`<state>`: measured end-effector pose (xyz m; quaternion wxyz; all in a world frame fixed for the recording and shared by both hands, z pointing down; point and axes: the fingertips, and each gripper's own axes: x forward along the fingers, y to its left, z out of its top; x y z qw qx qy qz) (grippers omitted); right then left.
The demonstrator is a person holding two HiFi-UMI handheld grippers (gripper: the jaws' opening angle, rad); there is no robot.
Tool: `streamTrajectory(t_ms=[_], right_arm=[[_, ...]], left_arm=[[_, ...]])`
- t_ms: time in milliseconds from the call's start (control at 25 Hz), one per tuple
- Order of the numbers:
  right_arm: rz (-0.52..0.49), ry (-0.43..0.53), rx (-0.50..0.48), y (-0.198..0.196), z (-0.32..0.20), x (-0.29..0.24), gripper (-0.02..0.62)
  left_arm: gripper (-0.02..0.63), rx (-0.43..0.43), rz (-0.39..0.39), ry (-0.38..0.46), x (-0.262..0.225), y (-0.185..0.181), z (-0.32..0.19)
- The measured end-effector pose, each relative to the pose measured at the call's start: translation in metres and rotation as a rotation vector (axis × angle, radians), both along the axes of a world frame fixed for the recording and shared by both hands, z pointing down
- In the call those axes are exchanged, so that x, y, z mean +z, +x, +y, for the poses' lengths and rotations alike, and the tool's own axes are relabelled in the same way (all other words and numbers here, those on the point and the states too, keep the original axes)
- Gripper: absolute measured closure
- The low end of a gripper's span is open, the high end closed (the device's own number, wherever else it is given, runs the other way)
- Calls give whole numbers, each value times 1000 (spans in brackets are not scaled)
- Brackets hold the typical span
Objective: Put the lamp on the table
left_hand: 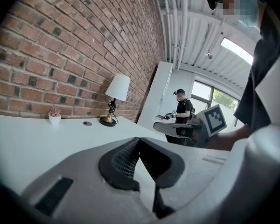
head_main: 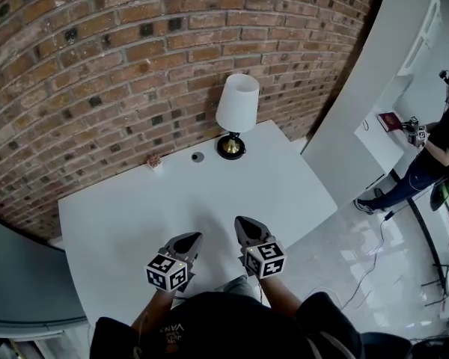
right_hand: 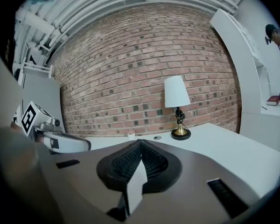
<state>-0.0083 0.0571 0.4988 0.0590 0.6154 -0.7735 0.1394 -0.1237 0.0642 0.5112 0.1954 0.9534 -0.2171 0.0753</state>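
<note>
- Table (head_main: 120, 215): white, set against a brick wall (head_main: 97, 58). Both grippers are over its near part.
- Left gripper (head_main: 195, 235): jaws together with nothing between them. It points toward the wall, just beside the right gripper.
- Potted plant (head_main: 154, 161): small and pinkish, in a white pot. It stands at the wall, well ahead of the left gripper and slightly to its left.
- Disc (head_main: 197, 156): small and dark, flat on the table. It lies well ahead of both grippers, between the plant and the lamp.
- Lamp (head_main: 236, 111): white shade, dark stem, brass base. It stands upright on the table near the wall, well ahead of the right gripper and apart from both.
- Right gripper (head_main: 239, 220): jaws together and empty. Its tips sit slightly further forward than the left gripper's.
- Counter (head_main: 374, 88): white, off to the right of the right gripper, beyond the table.
- Person (head_main: 434, 155): stands at the counter, far to the right of the right gripper.
</note>
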Motion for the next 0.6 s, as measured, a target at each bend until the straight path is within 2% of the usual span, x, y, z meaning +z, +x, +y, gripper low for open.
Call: streamTrajectory(t_ms=[360, 600], right_arm=[[2, -27, 0, -28, 21, 4, 597], [6, -22, 24, -32, 26, 7, 597]], left_arm=[[607, 32, -32, 22, 4, -15, 15], [607, 49, -30, 26, 5, -21, 20]])
